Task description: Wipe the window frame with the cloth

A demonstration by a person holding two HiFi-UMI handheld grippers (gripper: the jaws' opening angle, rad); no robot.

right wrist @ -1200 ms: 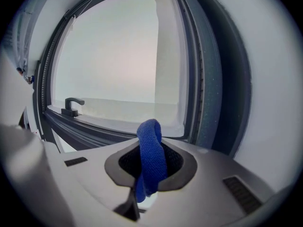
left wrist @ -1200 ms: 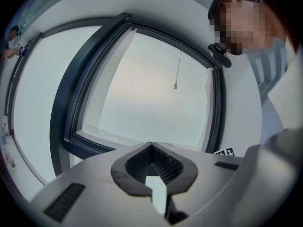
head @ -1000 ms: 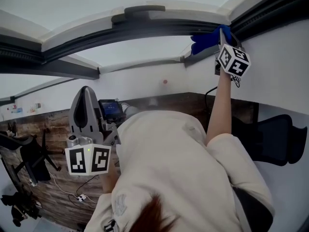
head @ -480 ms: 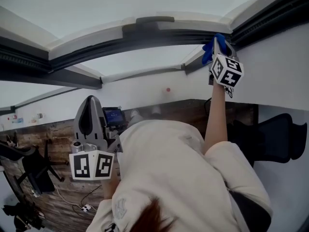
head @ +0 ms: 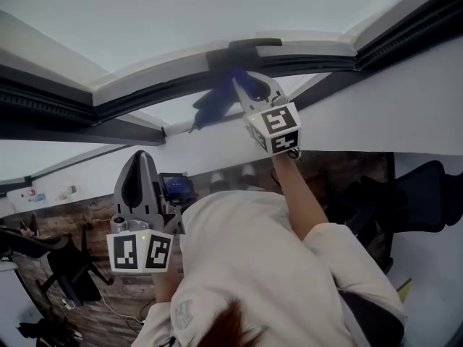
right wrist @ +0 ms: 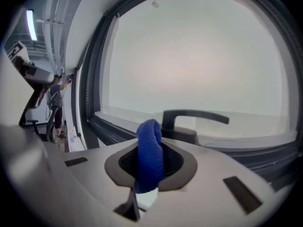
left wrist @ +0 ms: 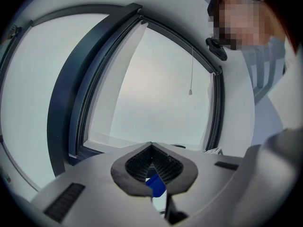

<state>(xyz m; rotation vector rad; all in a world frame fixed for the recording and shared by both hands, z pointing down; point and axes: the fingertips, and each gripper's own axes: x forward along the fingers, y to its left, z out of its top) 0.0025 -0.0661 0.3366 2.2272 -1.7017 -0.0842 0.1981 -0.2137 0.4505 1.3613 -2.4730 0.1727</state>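
Note:
A blue cloth is clamped in my right gripper, which is raised and holds it against the dark window frame just under the black window handle. The cloth folds up over the jaw tips. My left gripper is lower at the left, apart from the frame, with its jaws shut and pointing up at the pane. A small blue patch shows in the gap behind its tips; what it is I cannot tell.
Below lie a wooden floor, a black office chair at the right and another chair at the left. A blind cord pull hangs before the glass. A person stands far off at the left.
My right gripper has slid left along the frame with the cloth, from the right corner to under the handle. The left gripper has stayed low at the left.

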